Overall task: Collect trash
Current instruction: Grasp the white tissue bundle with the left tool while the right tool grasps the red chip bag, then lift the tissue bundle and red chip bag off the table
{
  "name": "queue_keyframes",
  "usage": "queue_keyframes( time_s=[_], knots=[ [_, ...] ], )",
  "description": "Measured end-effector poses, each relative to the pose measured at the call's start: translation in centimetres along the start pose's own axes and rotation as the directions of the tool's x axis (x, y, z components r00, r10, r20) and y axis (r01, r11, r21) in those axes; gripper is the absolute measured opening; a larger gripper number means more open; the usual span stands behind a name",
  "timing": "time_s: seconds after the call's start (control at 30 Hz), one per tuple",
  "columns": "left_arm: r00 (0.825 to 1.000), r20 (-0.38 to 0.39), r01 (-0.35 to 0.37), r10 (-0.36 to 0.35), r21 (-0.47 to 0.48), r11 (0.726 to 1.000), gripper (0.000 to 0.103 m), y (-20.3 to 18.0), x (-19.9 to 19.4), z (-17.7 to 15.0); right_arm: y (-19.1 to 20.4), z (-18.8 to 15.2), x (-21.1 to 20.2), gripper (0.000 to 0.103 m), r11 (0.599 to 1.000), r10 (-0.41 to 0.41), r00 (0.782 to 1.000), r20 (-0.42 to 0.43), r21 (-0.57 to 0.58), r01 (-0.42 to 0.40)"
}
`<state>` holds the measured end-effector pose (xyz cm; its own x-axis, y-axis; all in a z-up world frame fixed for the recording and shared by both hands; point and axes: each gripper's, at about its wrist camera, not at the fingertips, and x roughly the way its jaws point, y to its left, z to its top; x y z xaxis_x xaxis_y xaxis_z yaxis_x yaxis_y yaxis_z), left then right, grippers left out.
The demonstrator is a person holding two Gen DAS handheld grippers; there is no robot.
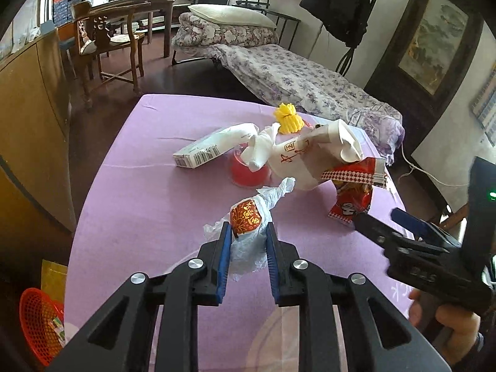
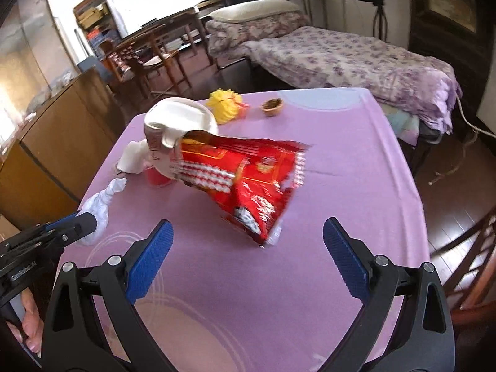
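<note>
Left gripper (image 1: 247, 232) clamped on crumpled white wrapper (image 1: 251, 241), red-gold label; right gripper (image 2: 248, 235) apart near red snack bag (image 2: 248, 183)

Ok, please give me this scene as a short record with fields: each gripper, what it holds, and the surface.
left gripper: shut on crumpled clear plastic wrapper with red-gold label
right gripper: open, holds nothing
nearest to right gripper: red foil snack bag
other trash: white carton box, crushed white paper cup
surface: purple tablecloth

Purple table (image 1: 148, 167) centre. Bed (image 1: 297, 74) at 1 o'clock, chair (image 1: 114, 46) at 11, cabinet (image 1: 34, 117) at 9, painting (image 1: 434, 43) at 2.
</note>
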<state>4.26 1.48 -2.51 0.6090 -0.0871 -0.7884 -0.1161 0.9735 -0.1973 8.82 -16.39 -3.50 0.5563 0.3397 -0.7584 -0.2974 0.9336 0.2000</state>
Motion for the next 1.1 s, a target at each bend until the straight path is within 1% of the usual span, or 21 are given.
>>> queue_keyframes(
  time_s=[0.07, 0.17, 0.23, 0.27, 0.3, 0.33, 0.37, 0.4, 0.43, 0.5, 0.57, 0.6, 0.63, 0.83, 0.97, 1.1],
  knots=[
    [1.000, 0.014, 0.006, -0.006, -0.005, 1.000, 0.022, 0.1, -0.3, 0.2, 0.4, 0.2, 0.5, 0.092, 1.000, -0.019, 1.000, 0.005, -0.016, 0.019],
    [1.000, 0.024, -0.004, 0.004, -0.010, 1.000, 0.022, 0.3, -0.5, 0.3, 1.0, 0.6, 1.3, 0.082, 0.998, -0.034, 0.999, -0.002, -0.047, 0.034],
    [1.000, 0.017, -0.002, 0.002, -0.015, 1.000, 0.022, 0.3, -0.4, 0.1, 1.2, 0.8, 1.7, 0.072, 0.996, -0.059, 0.998, -0.003, -0.061, 0.059],
    [1.000, 0.013, -0.002, 0.002, -0.018, 1.000, 0.022, 0.4, -0.3, 0.1, 1.2, 0.9, 1.9, 0.068, 0.996, -0.066, 0.998, -0.004, -0.061, 0.065],
    [1.000, 0.008, -0.003, 0.004, -0.020, 1.000, 0.022, 0.4, -0.1, 0.1, 1.2, 1.0, 2.1, 0.060, 0.995, -0.072, 0.997, -0.008, -0.063, 0.072],
    [1.000, 0.005, -0.004, 0.004, -0.021, 1.000, 0.022, 0.4, 0.0, 0.1, 1.1, 1.0, 2.2, 0.048, 0.995, -0.079, 0.997, -0.014, -0.069, 0.078],
    [1.000, 0.002, -0.004, 0.004, -0.021, 1.000, 0.022, 0.4, 0.0, 0.1, 1.1, 1.0, 2.4, 0.041, 0.994, -0.087, 0.996, -0.023, -0.075, 0.085],
    [1.000, -0.001, -0.002, 0.002, -0.021, 1.000, 0.022, 0.3, 0.1, 0.1, 1.1, 1.0, 2.6, 0.028, 0.993, -0.093, 0.995, -0.032, -0.078, 0.091],
    [1.000, -0.002, -0.001, 0.001, -0.020, 1.000, 0.022, 0.3, 0.1, 0.1, 0.9, 0.9, 2.6, 0.020, 0.993, -0.093, 0.995, -0.043, -0.072, 0.090],
    [1.000, -0.004, -0.003, 0.003, -0.018, 1.000, 0.022, 0.3, 0.2, 0.1, 0.5, 0.9, 2.4, 0.019, 0.995, -0.084, 0.996, -0.044, -0.053, 0.081],
    [1.000, -0.005, -0.006, 0.006, -0.017, 1.000, 0.022, 0.2, 0.2, 0.1, 0.3, 0.9, 1.6, 0.017, 0.997, -0.077, 0.997, -0.028, -0.032, 0.076],
    [1.000, -0.005, -0.009, 0.009, -0.019, 1.000, 0.022, 0.3, 0.2, 0.1, 0.2, 0.9, 1.2, 0.012, 0.997, -0.072, 0.997, -0.021, -0.019, 0.072],
    [1.000, -0.007, -0.013, 0.012, -0.023, 1.000, 0.022, 0.4, 0.3, 0.1, 0.1, 1.0, 1.0, 0.009, 0.998, -0.069, 0.997, -0.018, -0.010, 0.069],
    [1.000, -0.019, -0.015, 0.015, -0.046, 0.999, 0.022, 0.7, 0.6, -0.1, -0.5, 0.2, -1.8, 0.008, 0.998, -0.002, 1.000, 0.013, 0.068, 0.001],
    [1.000, -0.030, 0.001, -0.003, -0.060, 0.998, 0.022, 0.8, 0.5, -0.4, -0.3, -1.0, -3.4, 0.007, 0.996, 0.031, 0.999, 0.027, 0.085, -0.033],
    [1.000, -0.019, 0.001, -0.002, -0.050, 0.999, 0.022, 0.7, -0.2, -0.8, 0.1, -2.7, -4.2, 0.007, 0.995, 0.043, 0.999, 0.017, 0.090, -0.045]
  ],
)
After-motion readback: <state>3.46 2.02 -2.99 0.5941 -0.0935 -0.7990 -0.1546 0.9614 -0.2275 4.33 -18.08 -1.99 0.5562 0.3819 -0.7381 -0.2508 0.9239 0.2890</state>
